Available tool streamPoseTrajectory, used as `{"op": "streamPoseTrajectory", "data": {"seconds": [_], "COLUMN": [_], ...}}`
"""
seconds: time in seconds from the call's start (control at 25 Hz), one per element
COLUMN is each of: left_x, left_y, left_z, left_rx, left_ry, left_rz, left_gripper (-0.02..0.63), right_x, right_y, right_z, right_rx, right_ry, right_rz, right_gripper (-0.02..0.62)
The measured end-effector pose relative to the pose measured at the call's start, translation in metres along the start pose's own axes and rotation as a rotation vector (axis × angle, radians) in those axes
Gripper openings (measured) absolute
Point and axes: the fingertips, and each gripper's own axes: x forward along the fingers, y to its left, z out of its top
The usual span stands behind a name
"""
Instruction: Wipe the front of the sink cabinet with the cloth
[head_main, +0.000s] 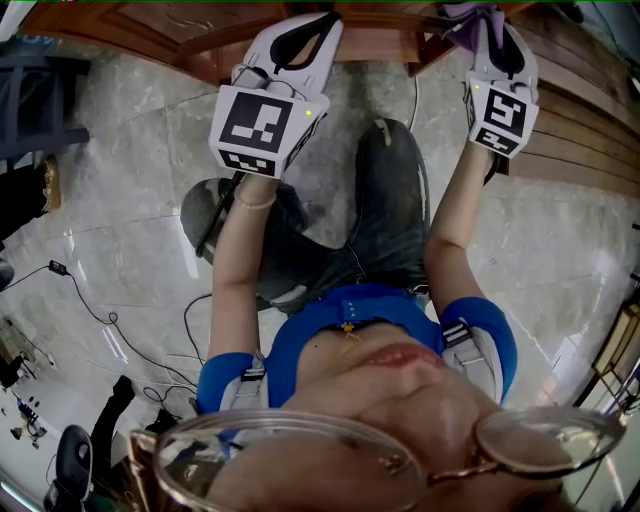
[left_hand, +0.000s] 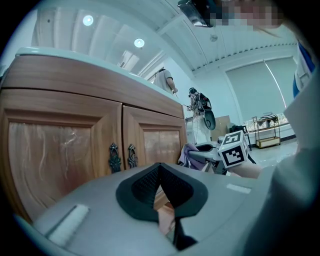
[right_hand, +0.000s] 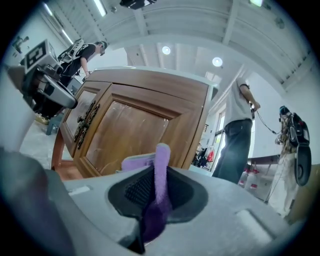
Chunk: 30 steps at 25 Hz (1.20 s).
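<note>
The wooden sink cabinet (head_main: 190, 22) runs along the top of the head view, with two doors and paired metal handles (left_hand: 123, 156). My right gripper (head_main: 488, 18) is shut on a purple cloth (head_main: 463, 24) close to the cabinet front. In the right gripper view the cloth (right_hand: 160, 172) sticks up between the jaws, a little short of a door panel (right_hand: 132, 127). My left gripper (head_main: 322, 22) points at the cabinet's lower edge, jaws shut and holding nothing. Its tips (left_hand: 159, 167) sit below the handles. The right gripper (left_hand: 220, 150) with the cloth shows to its right.
The person kneels on a pale marble floor (head_main: 130, 220), knees (head_main: 390, 190) close to the cabinet. Cables (head_main: 100, 312) and dark equipment (head_main: 30, 110) lie at the left. A wooden panel (head_main: 585, 130) runs along the right. Another person (right_hand: 237, 132) stands beyond the cabinet's far end.
</note>
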Motion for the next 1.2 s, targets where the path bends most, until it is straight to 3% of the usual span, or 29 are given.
{"op": "streamPoseTrajectory", "data": {"seconds": [0.28, 0.68, 1.2], "left_x": [0.001, -0.003, -0.003], "left_y": [-0.001, -0.002, 0.000], "left_z": [0.002, 0.002, -0.007], "left_rx": [0.001, 0.002, 0.003], "left_ry": [-0.005, -0.002, 0.011], "left_rz": [-0.004, 0.001, 0.010], "left_gripper": [0.000, 0.002, 0.001], "right_x": [0.003, 0.003, 0.008], "right_y": [0.004, 0.019, 0.039], "right_z": [-0.007, -0.057, -0.056], "right_rx": [0.009, 0.043, 0.036], "right_ry": [0.001, 0.088, 0.078], "right_rz": [0.006, 0.025, 0.038], "right_gripper": [0.057, 0.057, 0.055]}}
